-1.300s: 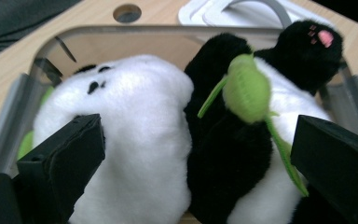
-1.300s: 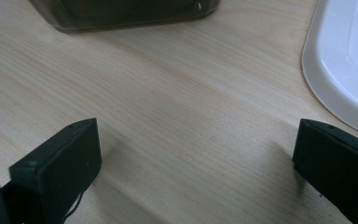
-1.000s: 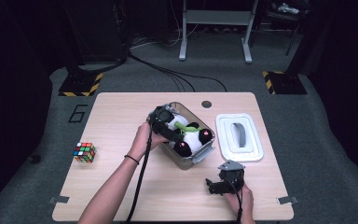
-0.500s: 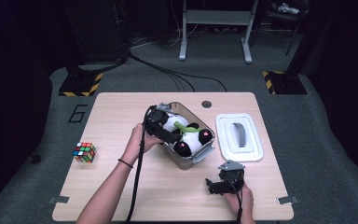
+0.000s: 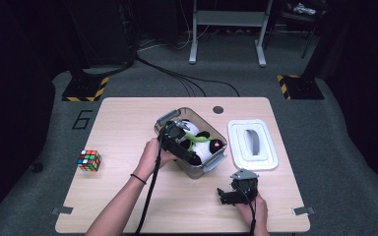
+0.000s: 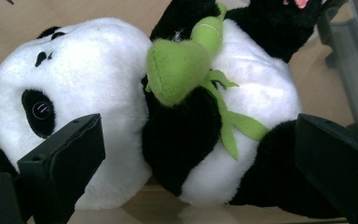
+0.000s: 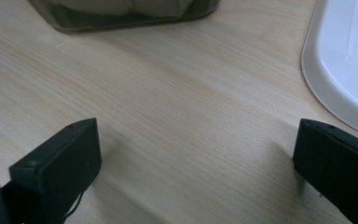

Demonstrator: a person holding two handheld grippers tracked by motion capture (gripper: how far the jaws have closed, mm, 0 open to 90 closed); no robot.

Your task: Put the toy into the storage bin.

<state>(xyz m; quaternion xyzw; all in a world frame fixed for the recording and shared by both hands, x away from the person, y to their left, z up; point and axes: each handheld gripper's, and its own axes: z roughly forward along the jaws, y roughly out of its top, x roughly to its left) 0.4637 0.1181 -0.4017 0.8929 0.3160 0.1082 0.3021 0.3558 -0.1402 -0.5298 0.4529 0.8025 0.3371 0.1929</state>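
A black-and-white panda plush (image 6: 121, 107) with a green bamboo sprig (image 6: 182, 65) lies inside a clear plastic bin (image 5: 215, 162) at the table's middle. My left gripper (image 5: 186, 147) hangs over the bin, pointed down at the panda. Its jaws stand open on either side of the plush (image 5: 204, 147), one near the head and one near the legs, not pinching it. My right gripper (image 5: 223, 195) rests open on the bare wood near the front edge, with nothing between its jaws. The bin's base (image 7: 121, 11) lies just ahead of it.
A white lid (image 5: 253, 145) with a grey handle lies right of the bin; its rim (image 7: 335, 79) is near my right gripper's far jaw. A Rubik's cube (image 5: 89, 160) sits at the table's left edge. Wood shows around the bin.
My left gripper has shifted a little toward the person and lower over the panda in the bin. The right gripper has stayed where it was.
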